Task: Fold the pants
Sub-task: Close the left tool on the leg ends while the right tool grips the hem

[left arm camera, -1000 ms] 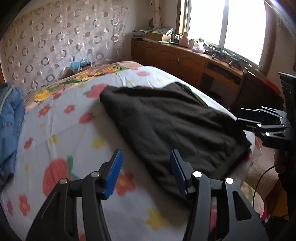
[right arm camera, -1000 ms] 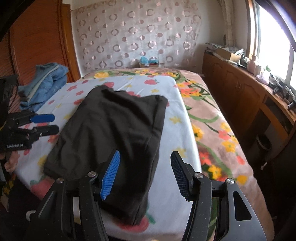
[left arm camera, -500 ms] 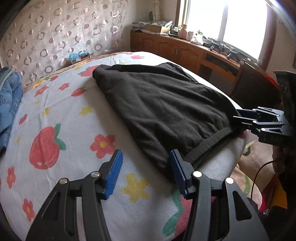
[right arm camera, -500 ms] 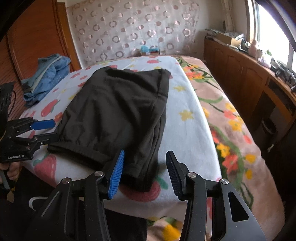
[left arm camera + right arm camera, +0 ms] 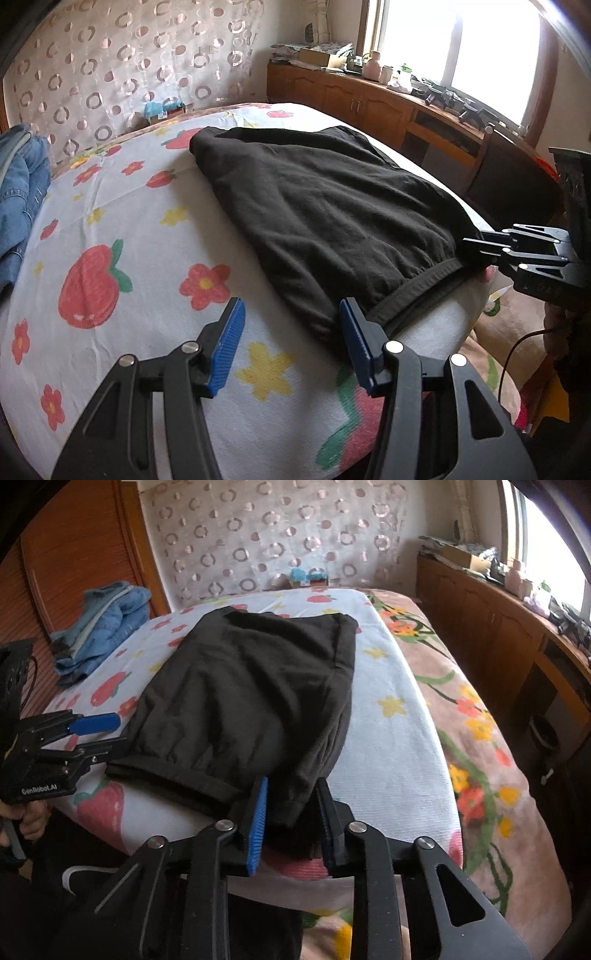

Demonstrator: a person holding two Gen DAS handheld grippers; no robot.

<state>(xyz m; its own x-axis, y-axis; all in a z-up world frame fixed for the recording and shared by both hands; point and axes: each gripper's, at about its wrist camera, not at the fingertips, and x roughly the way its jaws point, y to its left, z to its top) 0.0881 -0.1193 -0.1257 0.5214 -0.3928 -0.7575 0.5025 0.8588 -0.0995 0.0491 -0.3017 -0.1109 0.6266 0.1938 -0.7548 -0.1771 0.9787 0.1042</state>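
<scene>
I am holding my left gripper (image 5: 291,345) wide open just over the flowery sheet (image 5: 110,258). The black pants (image 5: 332,214) are lying beside its right finger. My right gripper (image 5: 476,245) is touching the pants' far corner.

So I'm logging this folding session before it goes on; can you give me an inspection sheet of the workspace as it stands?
Surface: bed with a white fruit-and-flower sheet, over a floral blanket.
Job's things: black pants lying flat, waistband at the near edge.
Clutter: blue denim clothes heaped at the far left of the bed.
Grippers: left gripper open beside the waistband's left corner; right gripper closing around the right corner, grip not confirmed.
Cables: a black cable hangs near the right gripper.
Surroundings: wooden cabinets under a window, circle-patterned curtain behind.
</scene>
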